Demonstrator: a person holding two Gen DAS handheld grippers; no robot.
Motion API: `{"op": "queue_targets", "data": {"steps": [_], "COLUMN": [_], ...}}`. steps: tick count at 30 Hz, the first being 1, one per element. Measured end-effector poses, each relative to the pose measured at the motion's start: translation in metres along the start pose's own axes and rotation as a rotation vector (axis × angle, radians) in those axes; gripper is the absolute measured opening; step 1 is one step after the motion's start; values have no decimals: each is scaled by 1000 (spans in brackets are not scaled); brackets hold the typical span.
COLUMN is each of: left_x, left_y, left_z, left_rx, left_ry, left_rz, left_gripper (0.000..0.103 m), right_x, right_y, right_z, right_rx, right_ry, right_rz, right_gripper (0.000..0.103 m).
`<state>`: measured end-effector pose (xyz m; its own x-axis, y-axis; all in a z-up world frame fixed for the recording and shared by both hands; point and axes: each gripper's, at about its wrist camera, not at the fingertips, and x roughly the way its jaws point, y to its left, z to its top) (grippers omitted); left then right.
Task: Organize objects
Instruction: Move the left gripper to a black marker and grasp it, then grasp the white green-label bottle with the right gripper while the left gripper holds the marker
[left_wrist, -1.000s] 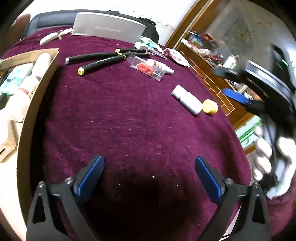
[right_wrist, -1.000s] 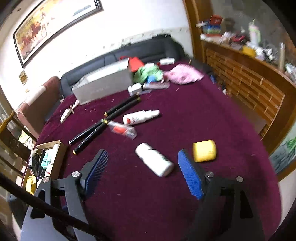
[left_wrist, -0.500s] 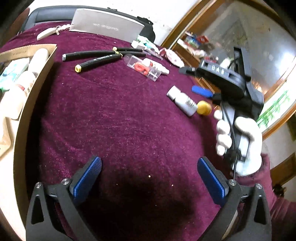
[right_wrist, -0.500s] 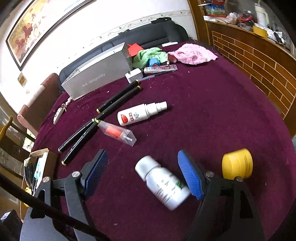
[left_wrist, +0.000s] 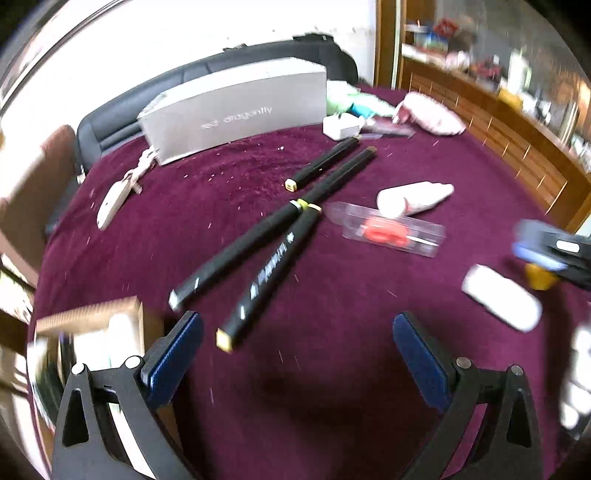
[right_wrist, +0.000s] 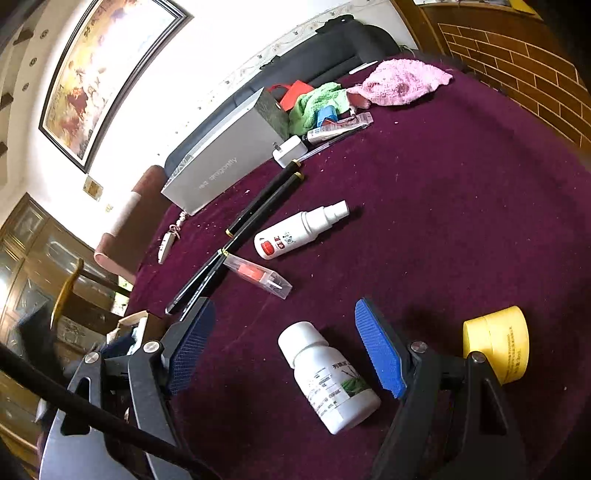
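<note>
Right gripper (right_wrist: 284, 347) is spread wide over the bottle (right_wrist: 328, 376), jar (right_wrist: 496, 345) beside it. Bottle lies flat, cap pointing away. Left gripper (left_wrist: 295, 360) gapes empty near the markers (left_wrist: 269, 258)

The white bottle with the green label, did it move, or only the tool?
No. The white bottle stays beside the yellow jar; the right tool came down around it.

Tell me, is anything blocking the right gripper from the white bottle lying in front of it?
Nothing visible. The right gripper is open with the white bottle lying between its blue pads; the yellow jar sits outside, past one finger.
</note>
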<state>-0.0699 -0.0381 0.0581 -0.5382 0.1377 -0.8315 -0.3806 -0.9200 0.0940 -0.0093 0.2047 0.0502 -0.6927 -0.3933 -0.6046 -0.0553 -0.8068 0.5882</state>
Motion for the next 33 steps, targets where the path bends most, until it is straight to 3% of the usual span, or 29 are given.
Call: {"op": "queue_targets", "data": {"steps": [2,4,5,6,7,9,12,18,20,22,23,24,26,29,31,33], "left_x": [23,40,46,48,50,49,39,18,21,25,27,30,30,24,17,5], "left_y": [-3,-6,-5,-2,2,1,-13,-20,-20,-18,-17,-14,-14,-13,-17,-20], "left_z": [7,11,12,14,16,15,2,-28,-30,-26,-26,-29,-33,-35,-36,-44], "left_rx": [60,108,119,103,76,61,109,56,30,-10,-38,-77,-118,-137,-124,-130], "left_ry": [35,50,52,41,52,70,87,96,78,45,24,-1,-34,-31,-18,-5], "left_rz": [23,28,5,-17,-49,-87,-81,-132,-117,-60,-20,5,-2,-10,-70,-104], "left_gripper": [92,64,60,49,31,13,12,13,21,51,59,65,66,55,13,11], "right_x": [-3,-4,-4,-2,-2,0,1,4,6,8,8,8,8,10,13,14], "right_y": [3,3,3,3,2,1,1,4,4,4,4,4,5,6,5,5], "right_z": [0,0,0,0,-1,-2,-2,-4,-5,-6,-6,-6,-6,-7,-8,-8], "right_rx": [-12,-17,-17,-17,-16,-13,-16,-37,-42,-47,-51,-54,-62,-72,-77,-86], "right_ry": [-22,-31,-30,-28,-27,-21,-19,-1,7,10,8,6,7,15,23,26], "right_rz": [-22,-31,-34,-41,-46,-57,-68,-73,-79,-86,-90,-94,-97,-95,-91,-91], "right_gripper": [78,78,78,78,78,78,78,78,78,78,78,78,78,78,78,78]}}
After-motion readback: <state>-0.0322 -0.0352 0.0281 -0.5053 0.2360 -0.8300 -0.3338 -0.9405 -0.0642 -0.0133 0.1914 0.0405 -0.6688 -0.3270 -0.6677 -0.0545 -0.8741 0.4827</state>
